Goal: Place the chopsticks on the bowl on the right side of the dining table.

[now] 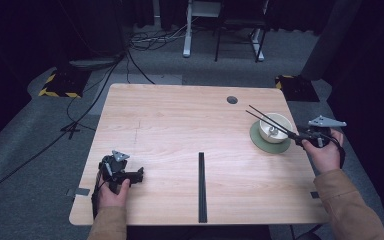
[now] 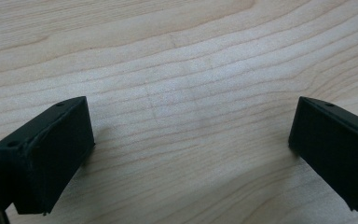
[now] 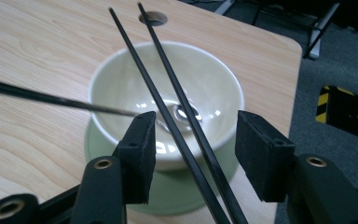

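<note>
Chopsticks [image 3: 177,107], two, black, thin and glossy, laid side by side across the rim of a cream bowl [image 3: 121,93], near ends jutting out over a pale green saucer [image 3: 168,196] under the bowl. Sat at the right edge of the wooden table [image 1: 180,120], tips aimed away toward the far left in the high view.

Right gripper [image 3: 193,140] held level at the sticks' near ends, jaws parted, one pad on either side of the pair, neither pad pressing. Grasped nothing yet. Left gripper [image 2: 191,140] parked low over bare wood at the near left corner, jaws spread wide and empty. Black strip [image 1: 201,187] lay well apart at the table's near middle.

Judged light, stiff and slick: likely to roll, cross or slip between flat pads. Balanced on the rim alone, so apt to tip or slide with a nudge. Best taken near the thick ends, just outside the rim, both sticks squeezed together and kept parallel. Bowl looked like ceramic, so worth keeping the pads clear of it.
</note>
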`<state>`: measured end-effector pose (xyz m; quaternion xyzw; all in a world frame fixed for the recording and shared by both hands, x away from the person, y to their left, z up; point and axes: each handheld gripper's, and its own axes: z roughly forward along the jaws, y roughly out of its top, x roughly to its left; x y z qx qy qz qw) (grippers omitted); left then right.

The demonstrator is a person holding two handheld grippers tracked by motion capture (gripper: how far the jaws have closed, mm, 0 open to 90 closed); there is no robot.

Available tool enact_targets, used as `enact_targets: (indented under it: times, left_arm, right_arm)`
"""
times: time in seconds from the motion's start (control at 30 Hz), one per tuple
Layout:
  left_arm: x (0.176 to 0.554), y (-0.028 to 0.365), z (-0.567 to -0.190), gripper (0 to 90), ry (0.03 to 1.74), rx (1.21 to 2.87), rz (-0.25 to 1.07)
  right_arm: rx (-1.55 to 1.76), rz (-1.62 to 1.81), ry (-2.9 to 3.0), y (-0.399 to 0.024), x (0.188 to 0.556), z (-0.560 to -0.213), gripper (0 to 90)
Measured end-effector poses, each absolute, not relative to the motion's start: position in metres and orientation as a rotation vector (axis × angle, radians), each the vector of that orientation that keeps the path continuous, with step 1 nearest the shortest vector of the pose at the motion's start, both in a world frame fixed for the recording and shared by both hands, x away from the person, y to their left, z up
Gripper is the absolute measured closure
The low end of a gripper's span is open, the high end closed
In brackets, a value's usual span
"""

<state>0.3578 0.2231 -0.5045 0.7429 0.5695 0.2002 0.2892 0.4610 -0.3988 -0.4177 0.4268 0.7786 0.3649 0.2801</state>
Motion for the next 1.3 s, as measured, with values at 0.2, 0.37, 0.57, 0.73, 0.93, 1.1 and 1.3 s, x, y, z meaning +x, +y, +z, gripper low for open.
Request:
enact_targets:
  times: [0.2, 0.37, 0.57, 0.73, 0.93, 1.1, 1.3]
  left_arm:
    - [0.358, 0.223, -0.504, 0.2, 1.52, 1.983, 0.535]
    - [0.358, 0.223, -0.504, 0.2, 1.52, 1.983, 0.535]
    - [0.358, 0.223, -0.504, 0.2, 1.52, 1.983, 0.537]
    - [0.358, 0.223, -0.504, 0.2, 1.519, 1.983, 0.534]
    - [0.358, 0.223, -0.504, 0.2, 1.52, 1.984, 0.536]
    - [0.358, 0.223, -0.504, 0.2, 1.52, 1.983, 0.537]
    - [0.358, 0.223, -0.504, 0.2, 1.519, 1.983, 0.533]
  right_arm:
    - [1.106, 0.949, 2.119, -0.377, 0.474, -0.414, 49.3]
    - [1.115, 0.939, 2.156, -0.362, 0.491, -0.418, 48.3]
    - [1.151, 0.92, 2.181, -0.356, 0.504, -0.423, 47.9]
    - [1.159, 0.946, 2.202, -0.354, 0.507, -0.426, 52.0]
    - [1.123, 0.925, 2.208, -0.352, 0.508, -0.423, 57.3]
    - [1.137, 0.91, 2.184, -0.352, 0.512, -0.424, 48.7]
    - [1.141, 0.908, 2.219, -0.35, 0.514, -0.428, 60.3]
